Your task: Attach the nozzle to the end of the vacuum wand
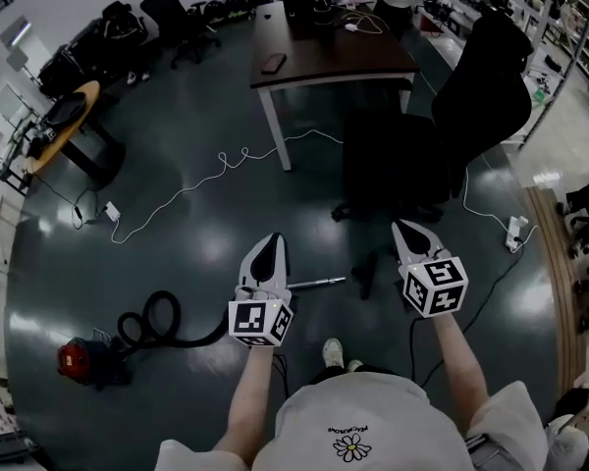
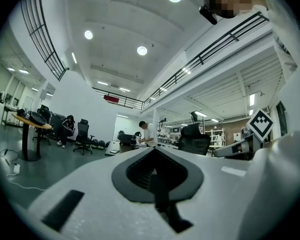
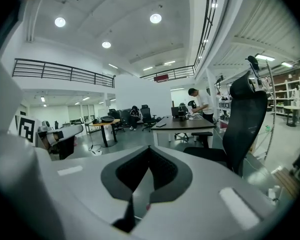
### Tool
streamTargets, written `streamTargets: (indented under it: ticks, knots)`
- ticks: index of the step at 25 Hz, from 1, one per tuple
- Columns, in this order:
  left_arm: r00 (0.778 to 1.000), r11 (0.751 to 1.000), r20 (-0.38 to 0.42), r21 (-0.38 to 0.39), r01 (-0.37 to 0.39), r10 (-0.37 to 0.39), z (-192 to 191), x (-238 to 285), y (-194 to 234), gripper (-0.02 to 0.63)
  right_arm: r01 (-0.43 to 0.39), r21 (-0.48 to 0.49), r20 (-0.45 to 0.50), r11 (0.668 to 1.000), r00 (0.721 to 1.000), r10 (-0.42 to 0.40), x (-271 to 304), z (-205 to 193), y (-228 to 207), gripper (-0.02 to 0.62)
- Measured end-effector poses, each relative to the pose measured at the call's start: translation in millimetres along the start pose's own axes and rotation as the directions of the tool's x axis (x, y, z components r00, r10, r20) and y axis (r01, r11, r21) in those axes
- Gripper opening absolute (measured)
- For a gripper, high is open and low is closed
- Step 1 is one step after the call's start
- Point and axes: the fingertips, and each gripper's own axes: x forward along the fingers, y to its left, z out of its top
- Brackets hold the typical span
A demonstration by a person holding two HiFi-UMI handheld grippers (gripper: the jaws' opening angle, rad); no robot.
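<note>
1. L gripper [image 1: 271,238]: jaws fully shut, pads together, nothing btwn them. It hangs in the air and touches nothing.
2. R gripper [image 1: 403,226]: also shut tight and empty, held clear of everything, just right of the L one.
3. Vacuum wand [image 1: 316,283]: thin silver tube lying flat on the dark floor [image 1: 177,234]. In head view it shows btwn the two grippers; neither touches it.
4. Dark piece [image 1: 365,275] sits at the wand's right end, near the office chair [image 1: 476,106] base. Can't tell if it's the nozzle.
5. Black hose [image 1: 155,319] loops left along the floor to the red vacuum body [image 1: 77,358].
6. Brown desk [image 1: 324,62] stands further ahead.
</note>
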Motion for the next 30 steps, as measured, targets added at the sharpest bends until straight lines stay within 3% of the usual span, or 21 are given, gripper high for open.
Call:
streamTargets:
  ticks: [5,8,11,15,19,23,25,28,30]
  knots:
    - [0.993,0.999,-0.117,-0.029,0.020,-0.023,-59.6,25.5,26.4,0.002,0.001,-0.012,-0.068,1.000,0.998,-0.001,42.7,-29.8,-17.4,0.006]
    - [0.978,0.998,-0.195,-0.011,0.068,-0.069,-125.1,44.0,31.3,0.014,-0.034,-0.028,-0.129,0.999,0.991,0.030,73.9,-78.7,-34.5,0.006]
    - [0.955,0.984,-0.240,0.001,0.178,-0.173,-239.0,68.9,39.8,0.085,-0.124,-0.037,-0.176,0.992,0.978,0.116,122.9,-169.5,-58.0,0.008]
    - [0.901,0.952,-0.330,0.016,0.304,-0.282,-449.8,95.8,67.7,0.168,-0.213,-0.096,-0.257,0.972,0.949,0.183,202.7,-350.8,-101.6,0.090]
    - [0.788,0.900,-0.493,0.022,0.435,-0.369,-647.9,89.1,79.4,0.241,-0.276,-0.116,-0.379,0.954,0.900,0.214,256.1,-545.0,-131.6,0.115]
    - [0.640,0.821,-0.655,0.052,0.568,-0.402,-802.9,76.9,91.3,0.296,-0.382,-0.139,-0.534,0.914,0.806,0.256,302.4,-706.4,-145.9,0.141]
    - [0.557,0.784,-0.734,0.057,0.619,-0.387,-857.8,66.9,97.6,0.300,-0.431,-0.133,-0.595,0.892,0.755,0.277,320.1,-757.8,-150.5,0.154]
    - [0.431,0.739,-0.832,0.038,0.672,-0.349,-919.5,47.7,110.0,0.304,-0.484,-0.149,-0.664,0.862,0.695,0.275,339.7,-804.2,-159.6,0.174]
    - [0.374,0.718,-0.869,0.032,0.695,-0.323,-944.6,37.7,116.9,0.304,-0.526,-0.212,-0.716,0.824,0.658,0.236,346.9,-825.9,-169.8,0.184]
